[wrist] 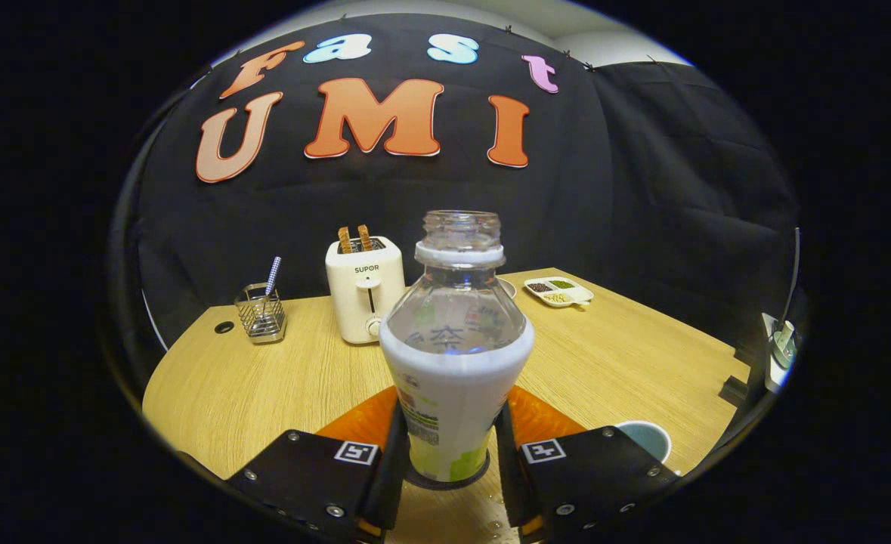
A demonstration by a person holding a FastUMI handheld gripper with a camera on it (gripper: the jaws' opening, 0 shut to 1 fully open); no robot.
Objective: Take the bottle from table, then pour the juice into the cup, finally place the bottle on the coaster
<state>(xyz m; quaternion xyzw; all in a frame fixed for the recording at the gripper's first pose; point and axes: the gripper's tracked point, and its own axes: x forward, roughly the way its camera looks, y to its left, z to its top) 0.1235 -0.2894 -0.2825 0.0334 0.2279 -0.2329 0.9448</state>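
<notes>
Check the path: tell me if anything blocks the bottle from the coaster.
Nothing visible does. The bottle stands upright between the claw fingers, both pressed on its sides, its base already on the dark coaster. The cup sits off to the side, beyond the right finger, and the toaster stands farther back.

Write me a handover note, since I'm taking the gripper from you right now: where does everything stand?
Gripper: both fingers press on the bottle, upright, cap off.
Bottle base sits on the dark coaster, on the table; a few drops lie just in front.
Cup: beside the right finger.
Done, it seems: bottle set on the coaster; whether juice was poured I cannot tell.
Left: open the fingers and back away.
</notes>
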